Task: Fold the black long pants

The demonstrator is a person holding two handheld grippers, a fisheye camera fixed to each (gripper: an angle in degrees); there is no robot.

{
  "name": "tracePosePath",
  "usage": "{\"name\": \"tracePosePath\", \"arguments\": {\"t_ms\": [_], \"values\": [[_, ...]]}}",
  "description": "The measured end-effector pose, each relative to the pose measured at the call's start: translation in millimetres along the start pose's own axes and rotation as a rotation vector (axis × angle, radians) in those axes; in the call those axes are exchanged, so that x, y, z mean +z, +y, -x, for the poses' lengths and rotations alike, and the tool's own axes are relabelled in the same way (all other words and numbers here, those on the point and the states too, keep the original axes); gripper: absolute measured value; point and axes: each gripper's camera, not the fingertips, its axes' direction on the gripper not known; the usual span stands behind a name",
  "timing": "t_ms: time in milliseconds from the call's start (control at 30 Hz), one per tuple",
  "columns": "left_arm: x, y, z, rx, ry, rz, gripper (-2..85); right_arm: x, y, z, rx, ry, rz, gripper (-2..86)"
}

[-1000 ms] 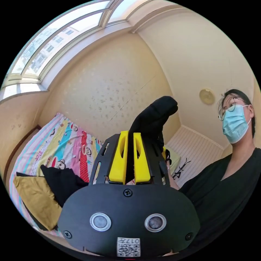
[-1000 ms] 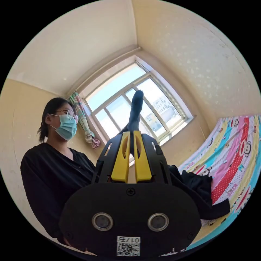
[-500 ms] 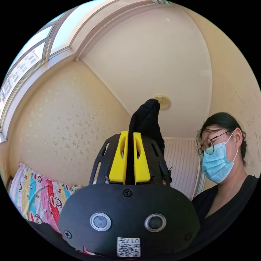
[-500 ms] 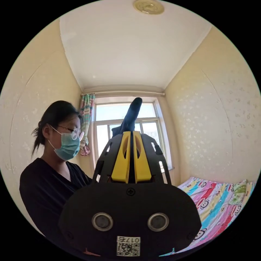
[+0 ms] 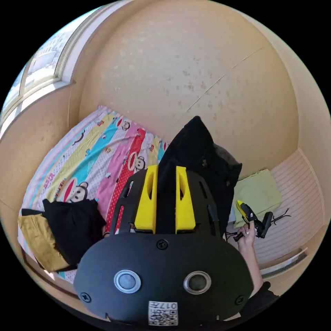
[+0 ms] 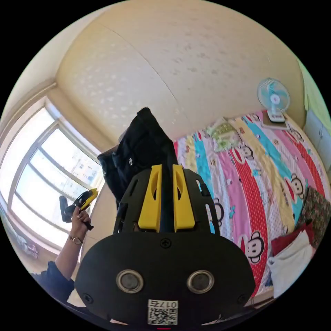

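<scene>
Both grippers have a bite of the black long pants [image 5: 198, 155] right now. In the left gripper view, the left gripper [image 5: 165, 169] has its yellow fingers [image 5: 146, 200] clamped on dark fabric, with a strip of it sandwiched between them and the rest bunching up past the tips, in front of the beige wall [image 5: 193, 69]. Same deal in the right gripper view: the right gripper [image 6: 167, 167] has its fingers [image 6: 184, 200] closed on the pants too, cloth rising above the tips. The pants are up in the air over the bed [image 6: 255, 179] with its striped monkey-print sheet, not lying flat. Each view also catches the other gripper off to the side, held in the person's hand [image 5: 245, 236]. On the bed in the left gripper view there's a black garment [image 5: 74, 224] lying on a mustard one [image 5: 39, 241], near the edge. The right gripper view shows a small fan [image 6: 274, 100] at the far end, a window [image 6: 41, 176], and a red and white pile of clothes [image 6: 293, 251].
</scene>
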Motion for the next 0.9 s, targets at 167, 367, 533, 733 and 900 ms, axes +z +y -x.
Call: {"name": "tracePosePath", "arguments": {"t_ms": [167,367,533,733,900], "values": [[93.1,138.9,126.0,-0.048,-0.159,0.281,8.8,60.3,130.6,-151.4,0.021,0.121,0.262,5.2],[150.9,281.4,172.2,-0.100,-0.119,0.636,9.4,46.7,322.7,-310.3,0.224,0.111,0.589,8.2],[172.8,318.0,131.2,-0.081,0.012,0.740,9.6,1.3,449.0,-367.9,0.291,0.021,0.817,11.9],[204.9,295.3,74.1,0.079,0.058,0.880,10.2,-48.8,503.0,-395.2,0.377,-0.194,0.909,4.8],[215.8,262.4,4.2,0.218,0.133,0.977,16.0,-135.8,438.8,-323.9,0.176,-0.460,0.768,3.0]]}}
